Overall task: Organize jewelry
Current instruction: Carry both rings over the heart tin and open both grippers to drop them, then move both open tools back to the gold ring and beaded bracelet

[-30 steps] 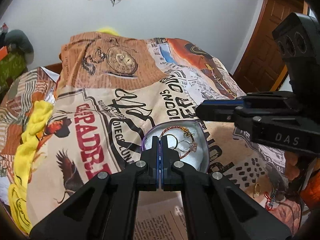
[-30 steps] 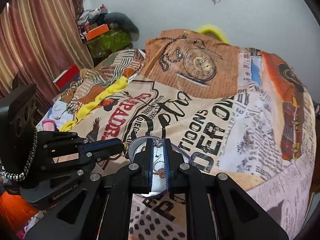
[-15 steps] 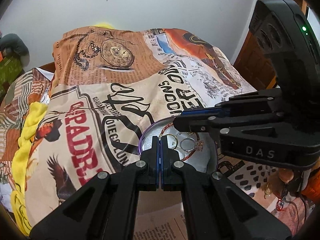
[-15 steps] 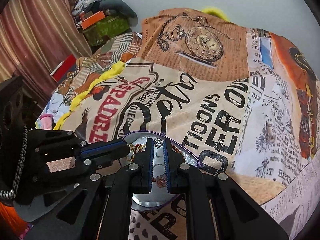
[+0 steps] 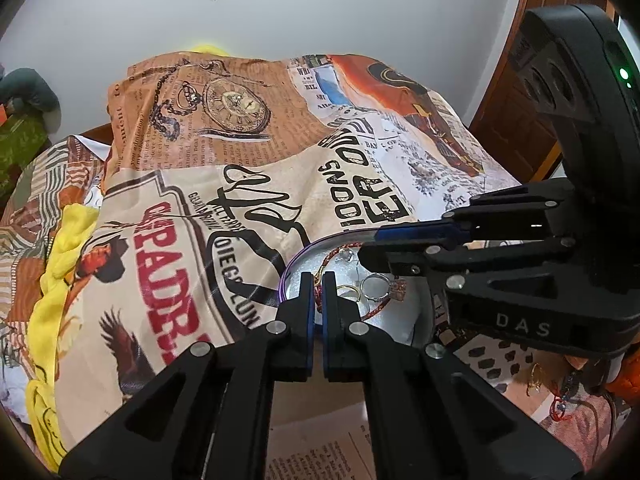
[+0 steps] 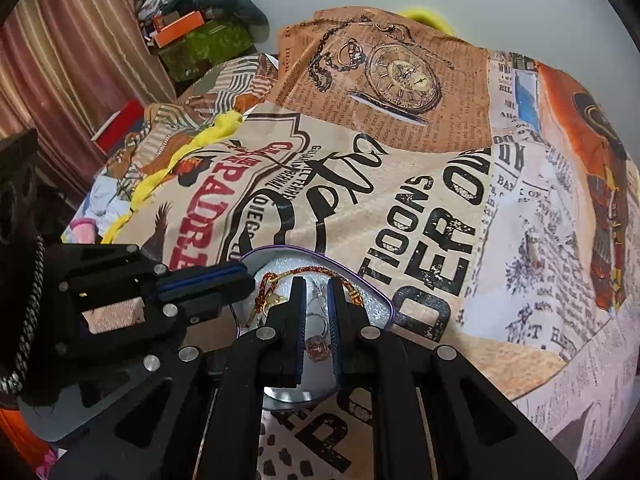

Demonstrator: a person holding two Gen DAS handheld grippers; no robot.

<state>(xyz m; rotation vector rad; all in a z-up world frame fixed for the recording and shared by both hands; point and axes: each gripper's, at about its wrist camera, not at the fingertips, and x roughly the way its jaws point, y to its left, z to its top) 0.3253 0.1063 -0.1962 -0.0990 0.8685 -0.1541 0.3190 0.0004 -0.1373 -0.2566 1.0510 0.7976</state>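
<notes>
A silver tray with a purple rim (image 5: 285,280) (image 6: 380,300) lies on the printed bedspread. It holds a red-and-gold beaded chain (image 5: 334,254) (image 6: 320,270), a gold ring (image 5: 349,290), a silver ring (image 5: 374,285) and a small jewelled piece (image 6: 316,349). My left gripper (image 5: 319,280) hovers over the tray's near-left edge with its fingers slightly apart and nothing between them. My right gripper (image 6: 317,286) is over the tray, narrowly open and empty. Each gripper shows in the other's view: the right one (image 5: 416,236), the left one (image 6: 208,278).
The bedspread (image 6: 420,208) covers the whole bed. A yellow cloth (image 5: 60,280) runs along its left side. More small jewelry (image 5: 556,396) lies on the bed at the right. Clutter and boxes (image 6: 192,36) stand by a curtain, a wooden door (image 5: 516,112) at the right.
Both grippers have moved closer over the tray. The left gripper's fingers have opened from shut to a small gap, and the right gripper's gap has widened a little.
</notes>
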